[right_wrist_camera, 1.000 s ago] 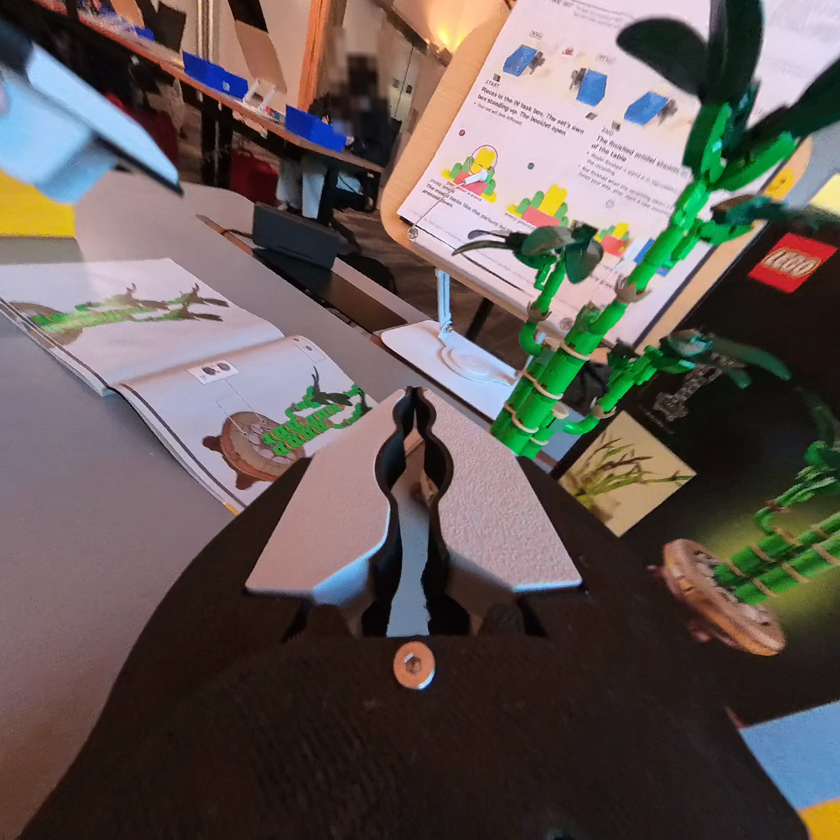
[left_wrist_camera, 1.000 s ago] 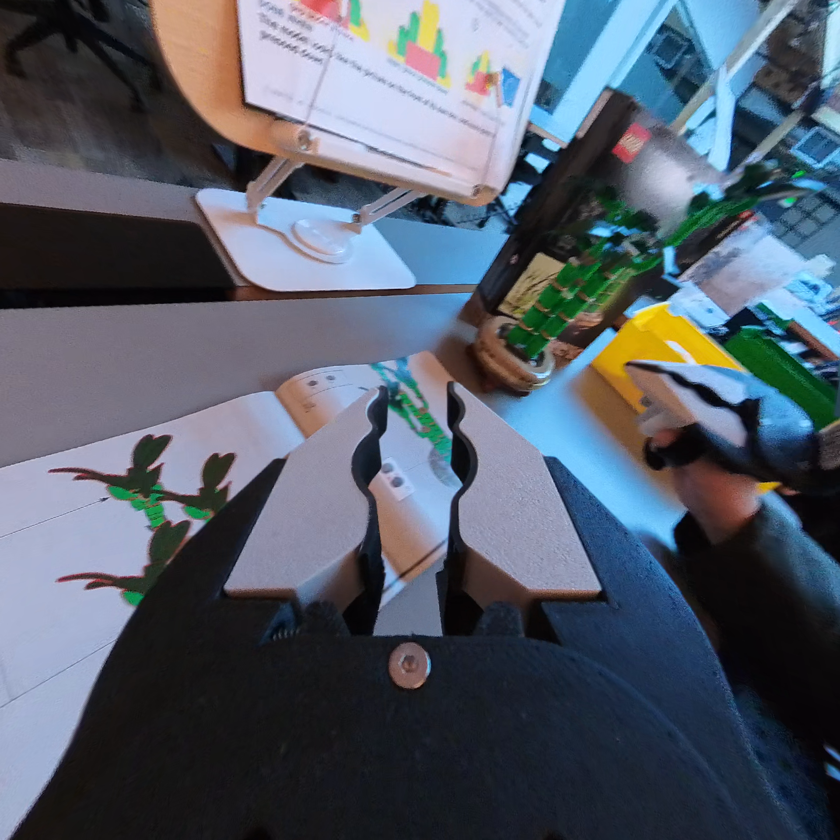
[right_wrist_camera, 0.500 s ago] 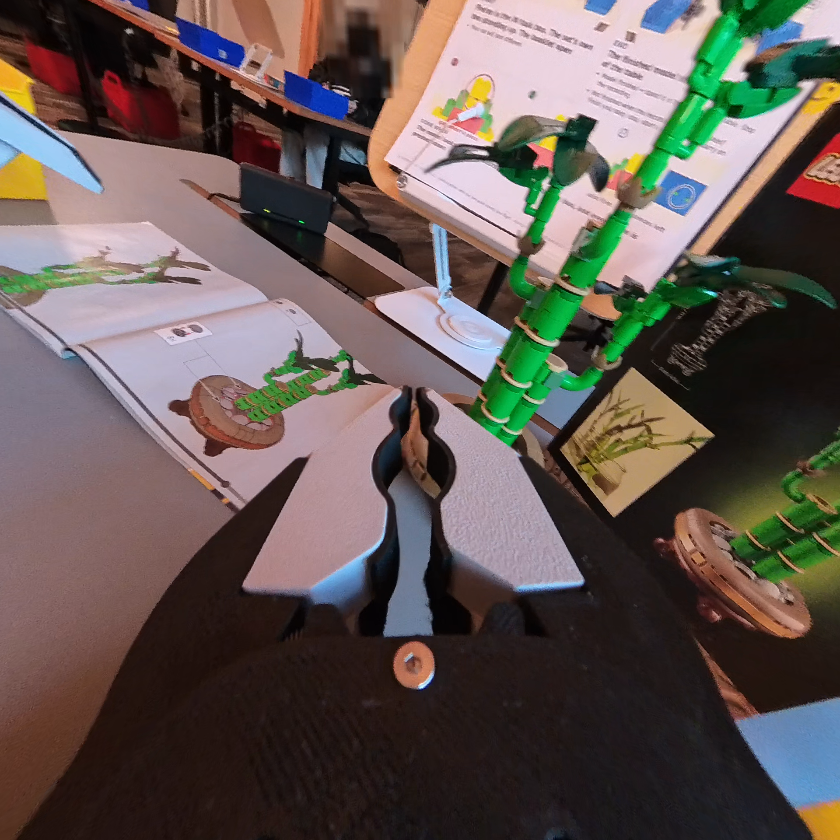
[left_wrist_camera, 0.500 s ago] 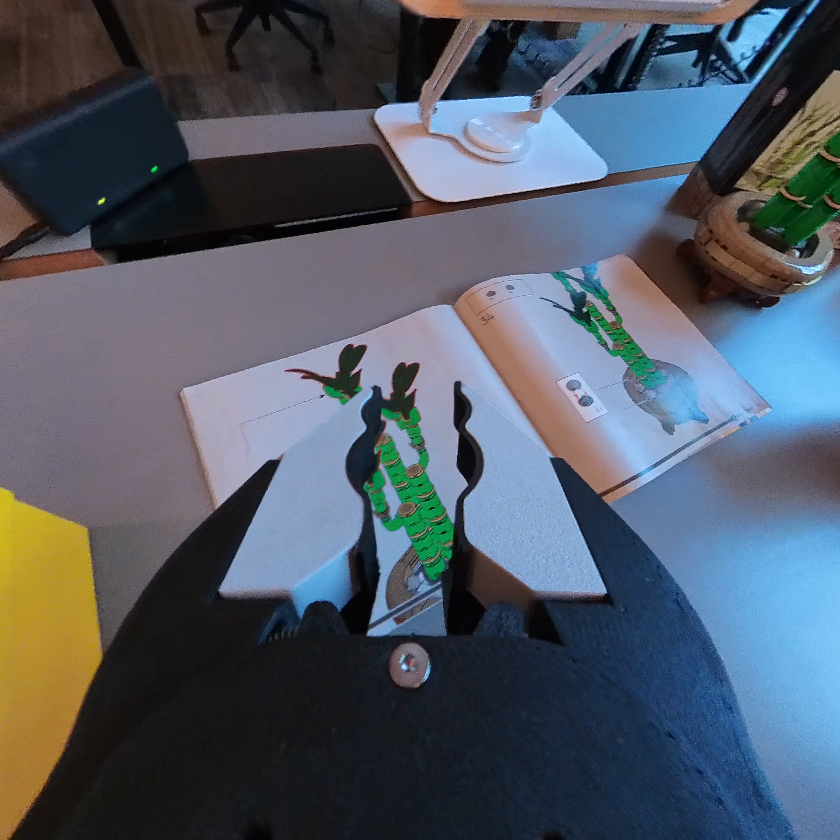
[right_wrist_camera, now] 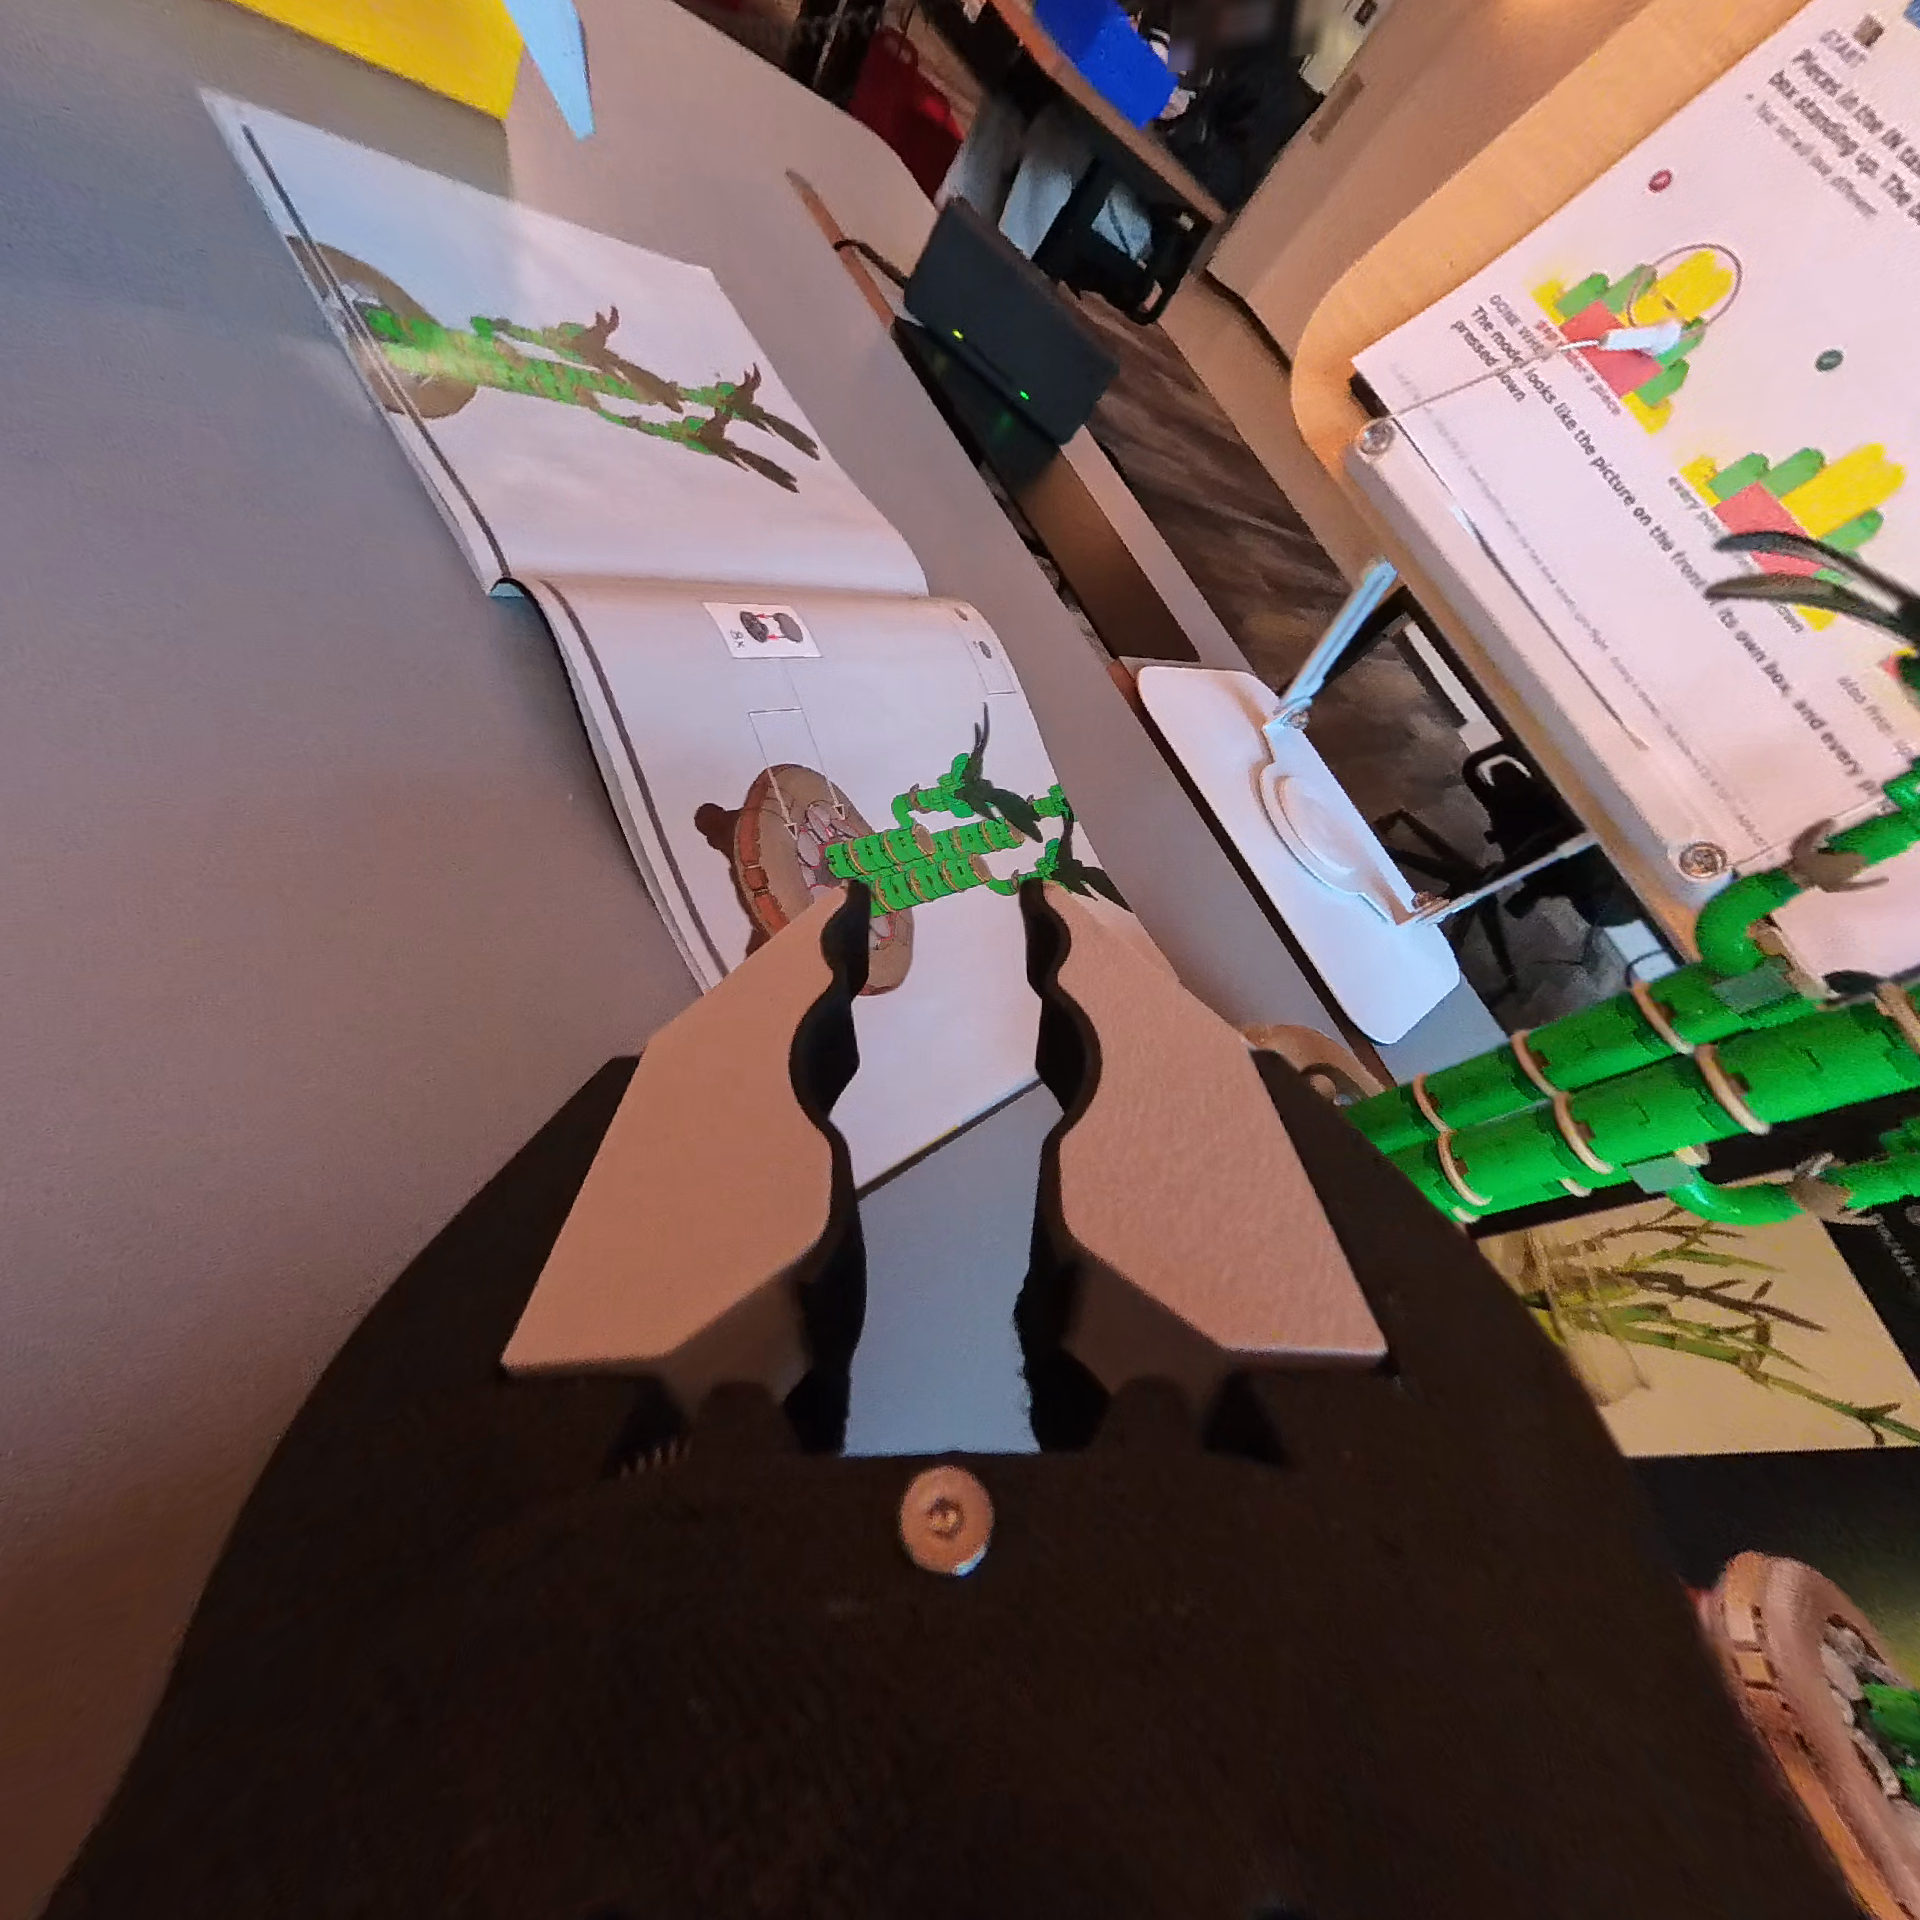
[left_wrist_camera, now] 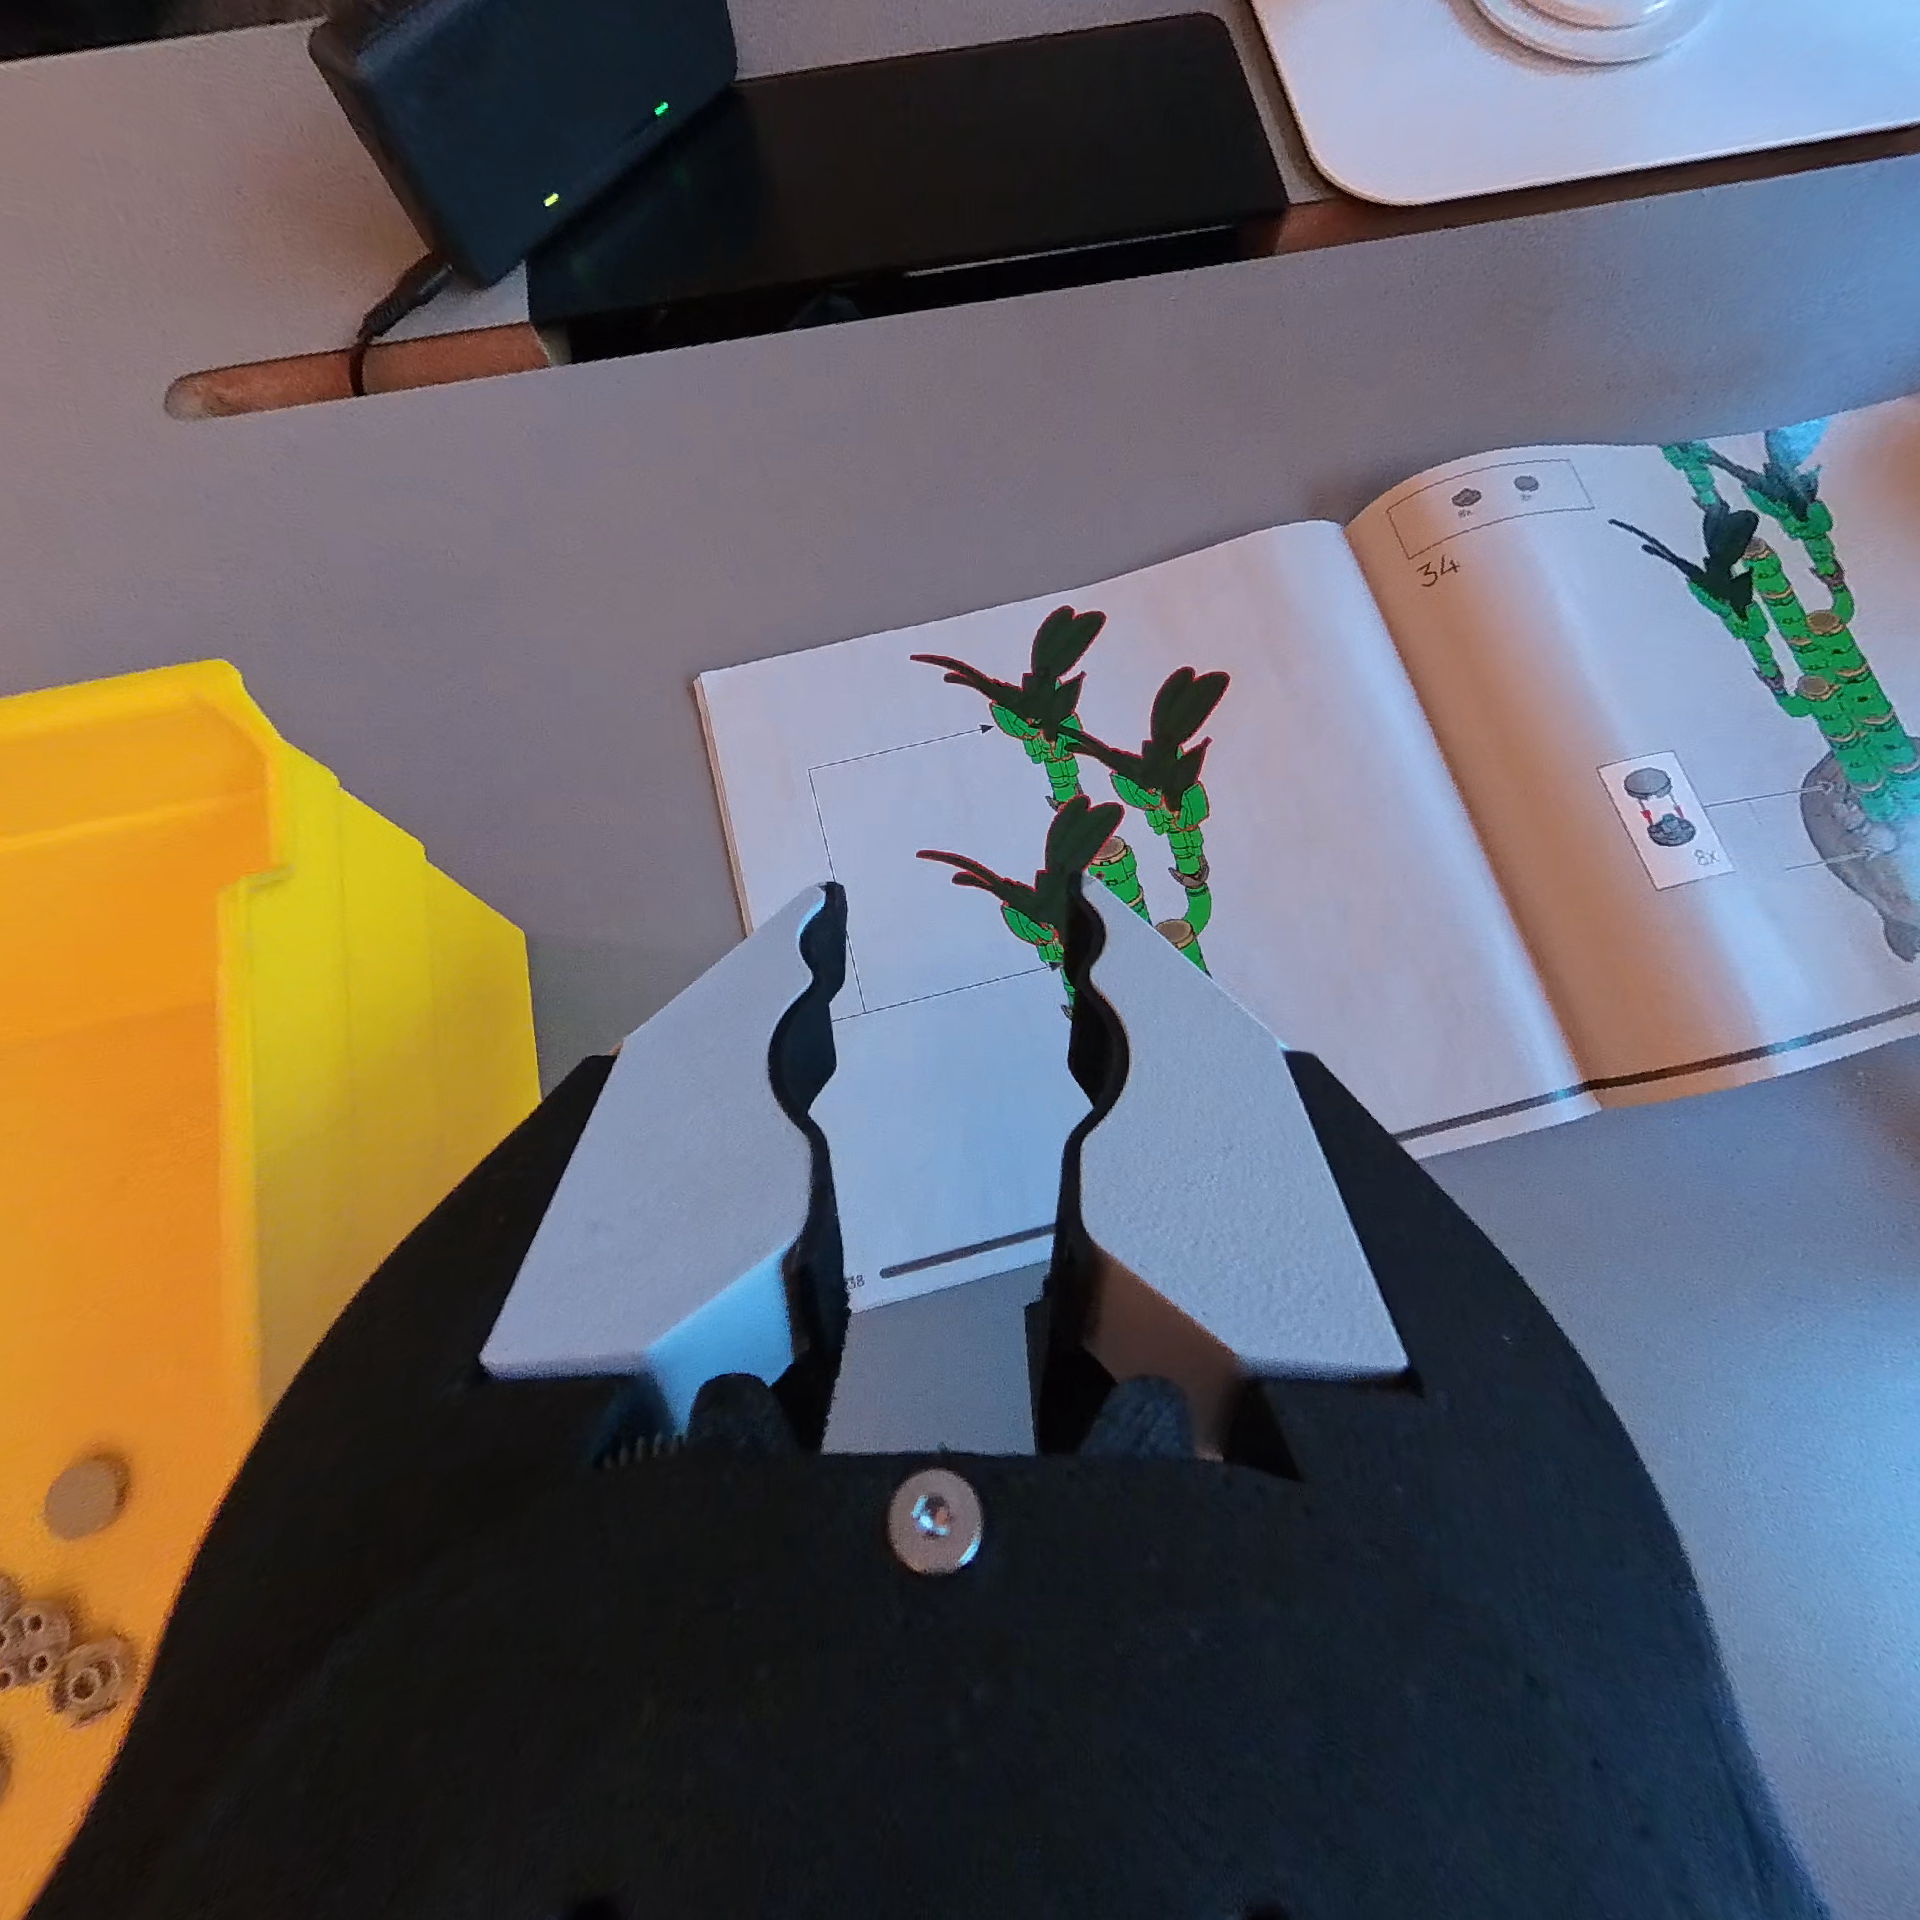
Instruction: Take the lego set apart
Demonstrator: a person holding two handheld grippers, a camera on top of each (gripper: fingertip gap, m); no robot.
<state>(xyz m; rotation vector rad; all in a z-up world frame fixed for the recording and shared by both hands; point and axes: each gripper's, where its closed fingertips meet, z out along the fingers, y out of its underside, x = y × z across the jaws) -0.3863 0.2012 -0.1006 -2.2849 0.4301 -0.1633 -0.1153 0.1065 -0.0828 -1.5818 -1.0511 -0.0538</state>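
Note:
The lego set is a bamboo model with green stalks (right_wrist_camera: pixel 1662 1101) ringed in tan, at the right edge of the right wrist view; its tan pot (right_wrist_camera: pixel 1304 1051) peeks out behind my right finger. My right gripper (right_wrist_camera: pixel 943 891) is open and empty, left of the stalks, over the open instruction booklet (right_wrist_camera: pixel 665 499). My left gripper (left_wrist_camera: pixel 958 888) is open and empty above the booklet (left_wrist_camera: pixel 1299 790), next to a yellow bin (left_wrist_camera: pixel 343 935). Small tan lego pieces (left_wrist_camera: pixel 62 1652) lie in the bin. The model does not show in the left wrist view.
A black box with green lights (left_wrist_camera: pixel 530 114) sits behind the grey table's slot. A white stand base (right_wrist_camera: pixel 1299 821) holds a sheet on a wooden board (right_wrist_camera: pixel 1662 468). The set's dark box (right_wrist_camera: pixel 1683 1340) stands behind the model. The table (left_wrist_camera: pixel 520 540) is grey. My right fingertips sit around 30 cm from my left ones.
My left gripper has swung left and down from the model to the yellow bin and opened wider. My right gripper has opened from nearly shut and rolled; the model now lies at its right.

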